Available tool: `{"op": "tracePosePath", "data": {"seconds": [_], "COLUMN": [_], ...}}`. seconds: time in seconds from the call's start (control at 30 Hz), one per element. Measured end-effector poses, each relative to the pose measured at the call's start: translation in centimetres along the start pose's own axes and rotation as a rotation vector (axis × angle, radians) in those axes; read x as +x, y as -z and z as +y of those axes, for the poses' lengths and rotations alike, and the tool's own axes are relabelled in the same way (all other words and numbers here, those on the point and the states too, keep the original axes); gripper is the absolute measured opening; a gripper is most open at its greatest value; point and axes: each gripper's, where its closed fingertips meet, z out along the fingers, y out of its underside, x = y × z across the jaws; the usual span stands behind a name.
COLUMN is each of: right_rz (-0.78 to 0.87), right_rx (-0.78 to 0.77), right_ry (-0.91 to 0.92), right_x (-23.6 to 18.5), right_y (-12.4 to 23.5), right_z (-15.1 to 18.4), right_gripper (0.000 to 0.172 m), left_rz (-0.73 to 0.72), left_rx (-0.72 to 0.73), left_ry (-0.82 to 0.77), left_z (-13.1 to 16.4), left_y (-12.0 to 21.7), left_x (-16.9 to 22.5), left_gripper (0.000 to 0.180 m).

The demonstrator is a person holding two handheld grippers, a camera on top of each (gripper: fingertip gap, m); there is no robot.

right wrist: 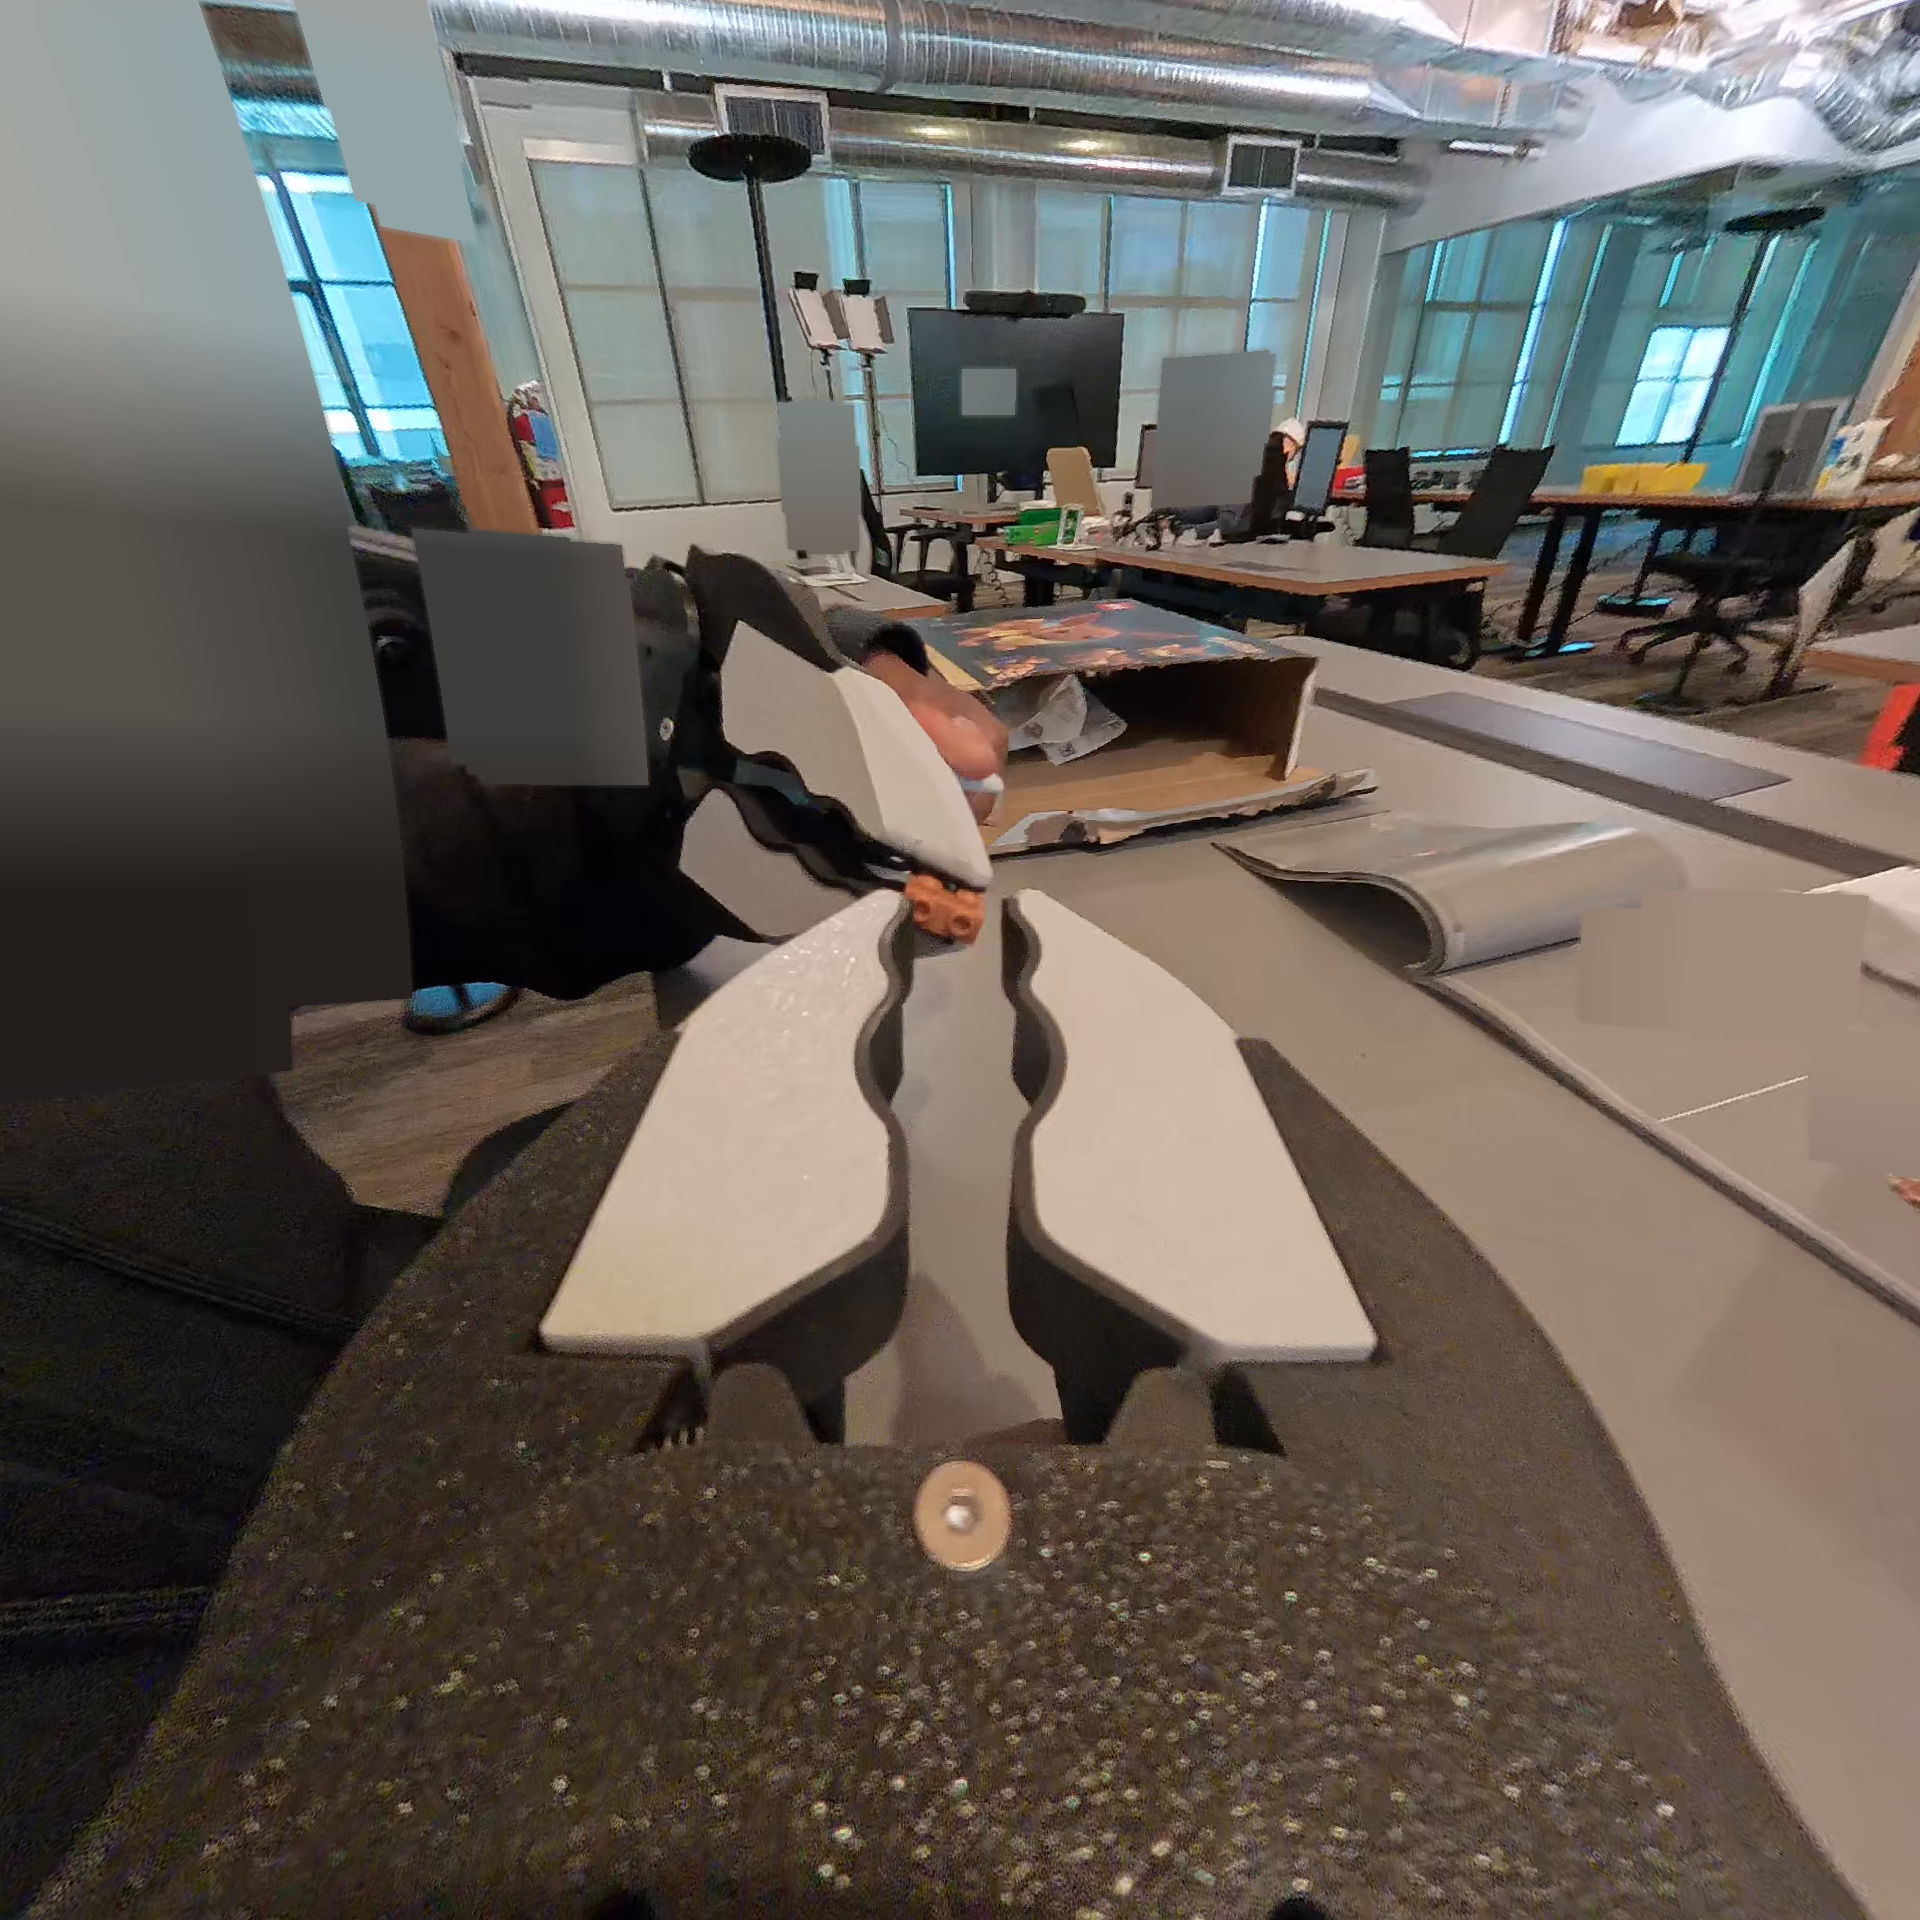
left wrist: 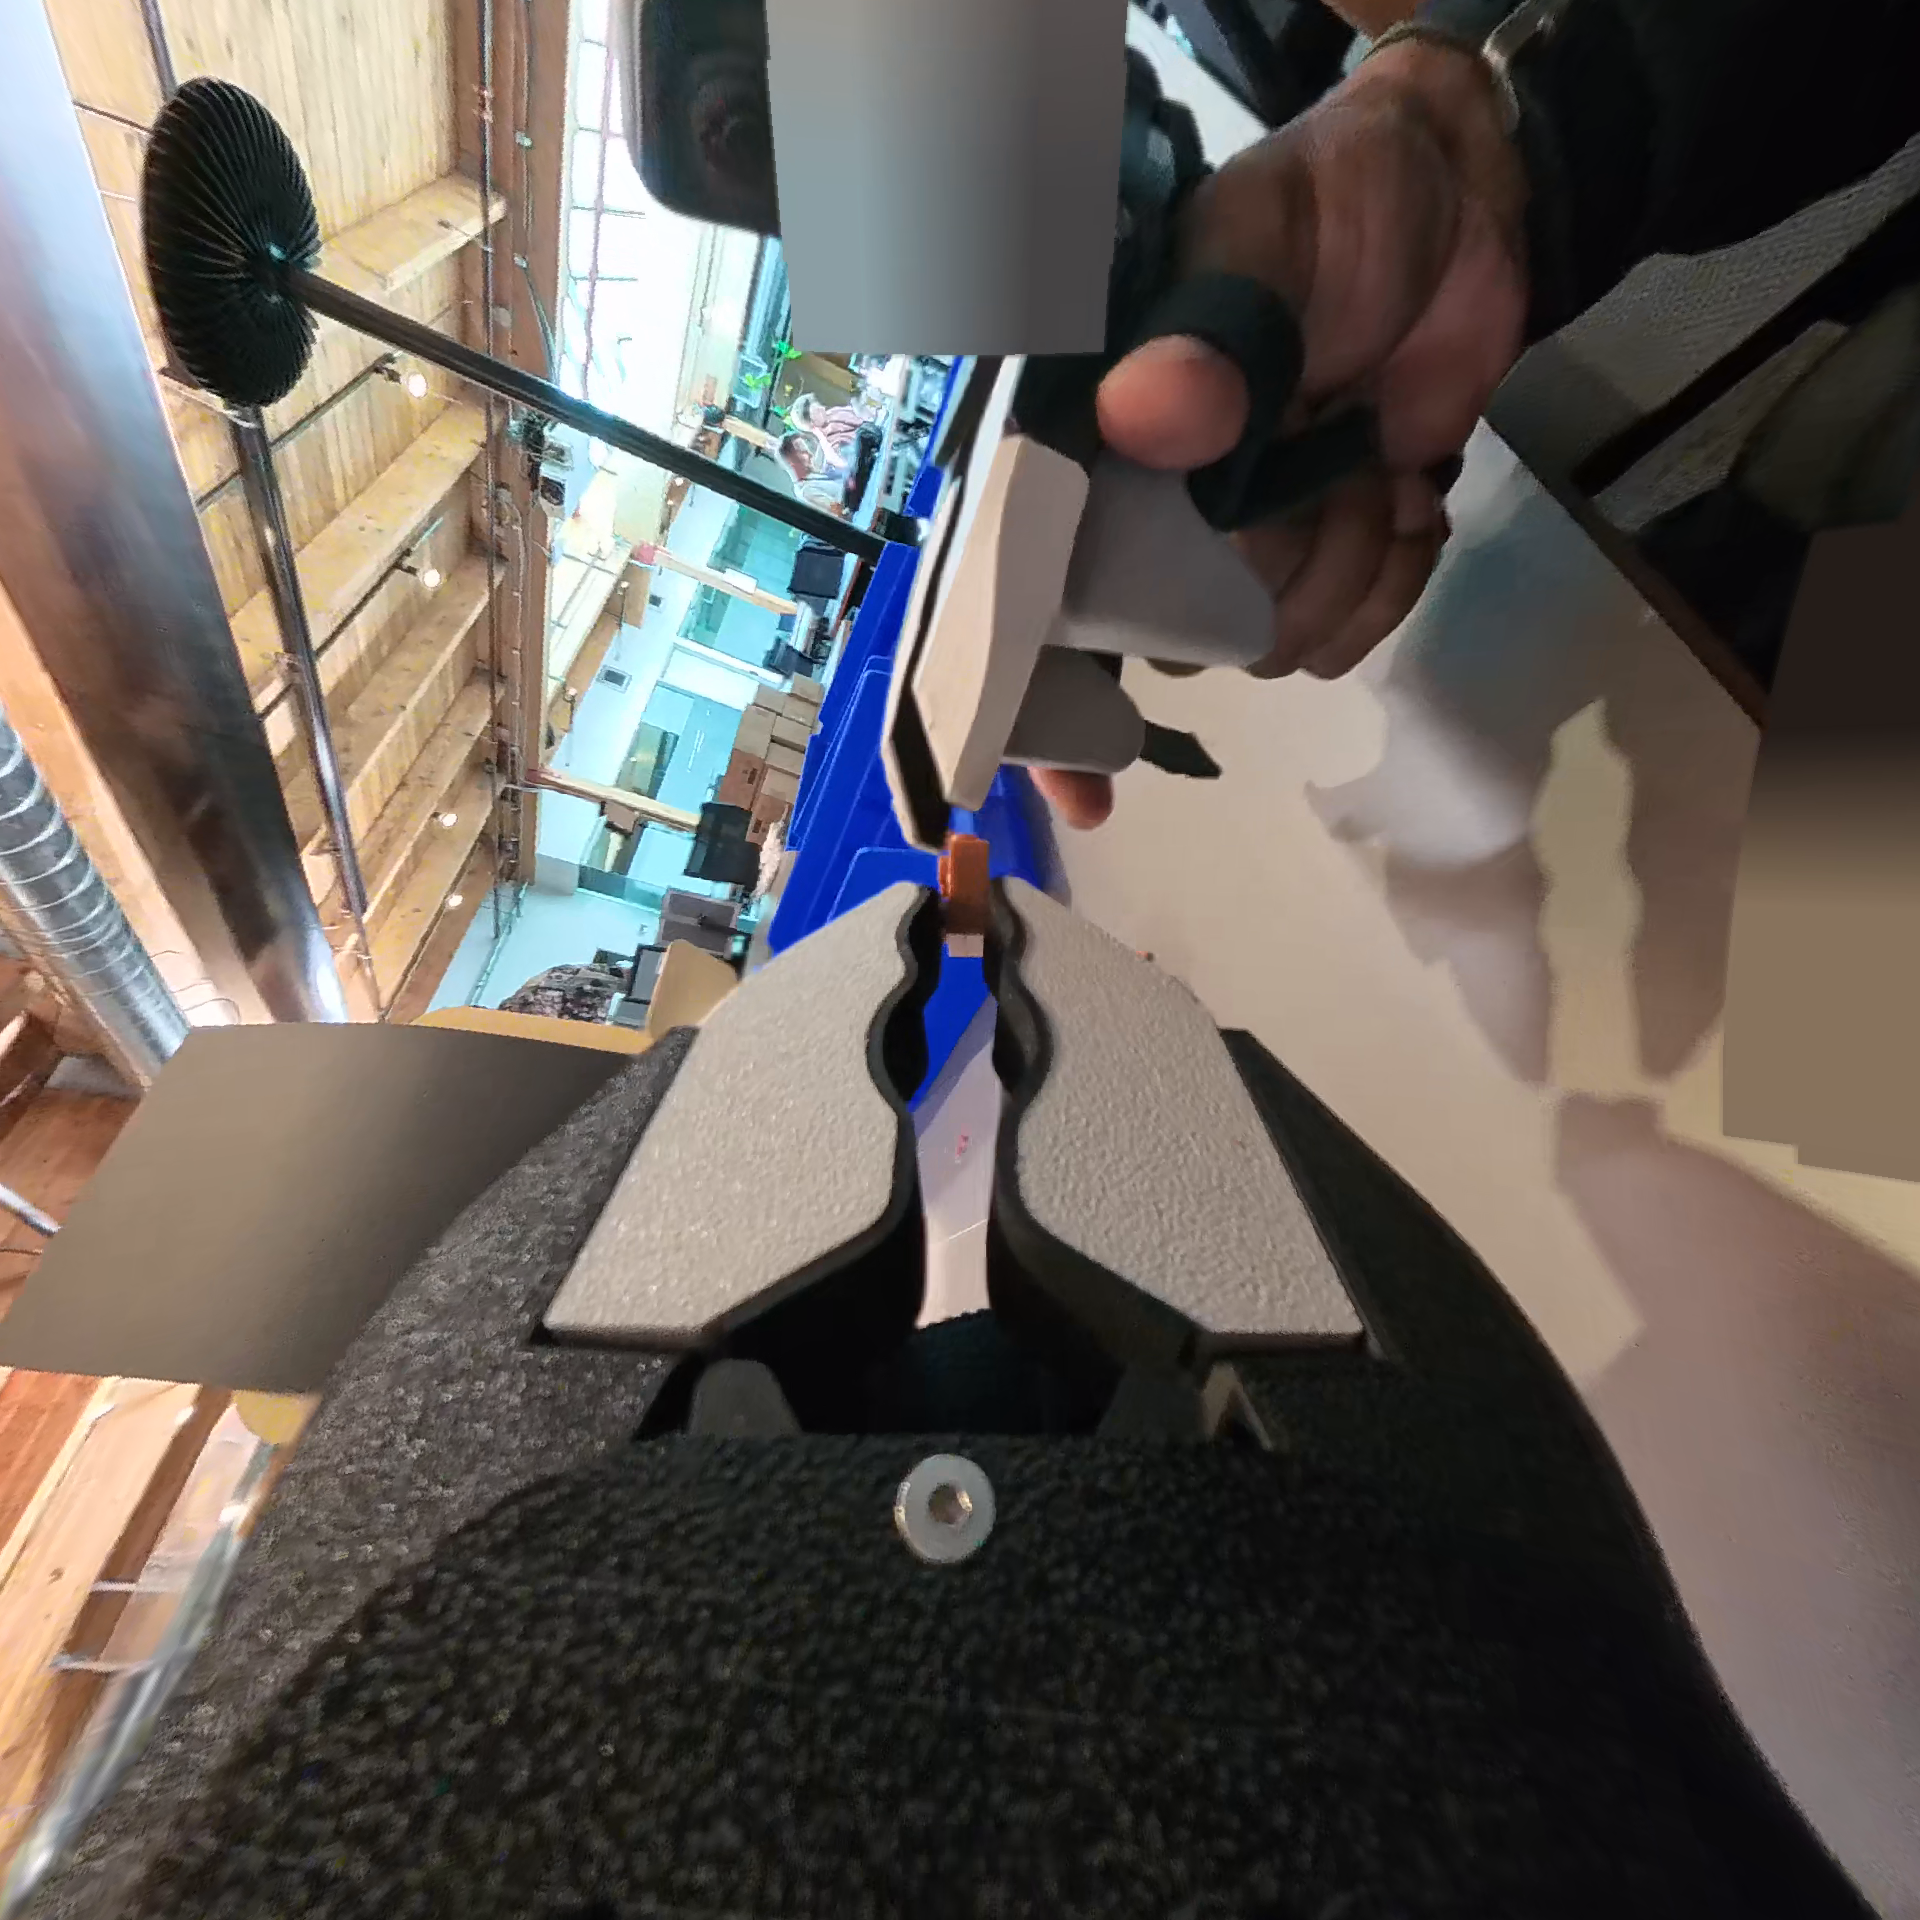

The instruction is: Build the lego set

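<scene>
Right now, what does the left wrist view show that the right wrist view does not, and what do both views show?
Only the left wrist view: blue bins and a black round-headed pole lamp against wooden ceiling beams. Only the right wrist view: a torn cardboard box, a curled grey booklet, and desks with a dark monitor. Both: the small orange brick where the two hand-held grippers meet.

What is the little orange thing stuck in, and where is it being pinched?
The left gripper pinches the small orange brick at its lower end; the right gripper stands open around it.
</scene>
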Motion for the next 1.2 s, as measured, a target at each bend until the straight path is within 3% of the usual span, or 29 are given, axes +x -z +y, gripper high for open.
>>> {"op": "tracePosePath", "data": {"seconds": [0.27,0.33,0.47,0.53,0.77,0.93,1.2], "right_rz": [-0.019,-0.024,-0.01,-0.003,-0.087,-0.117,-0.112], "right_rx": [-0.082,-0.082,-0.076,-0.058,-0.011,-0.014,-0.029], "right_ry": [-0.088,-0.089,-0.071,-0.079,-0.149,-0.155,-0.142], "right_x": [-0.3,-0.5,-0.3,-0.1,-0.6,-1.1,-1.1], "right_y": [-0.9,-1.0,-1.0,-0.9,-0.6,-0.7,-0.9], "right_z": [1.3,1.4,1.8,1.7,1.2,1.3,1.4], "right_gripper": [0.041,0.027,0.018,0.017,0.017,0.017,0.017], "left_rz": [-0.041,-0.043,-0.054,-0.072,-0.081,-0.095,-0.09], "left_rx": [-0.054,-0.066,-0.064,-0.039,-0.015,0.009,-0.002], "left_ry": [-0.132,-0.161,-0.133,-0.088,-0.064,-0.082,-0.082], "left_z": [0.0,0.1,0.7,0.7,0.6,-0.1,0.1], "left_y": [-0.4,-0.6,-0.7,-0.4,-0.2,-0.4,-0.2], "left_x": [0.3,0.6,0.8,0.8,0.8,0.7,0.7], "left_gripper": [0.008,0.008,0.008,0.02,0.022,0.008,0.008]}}
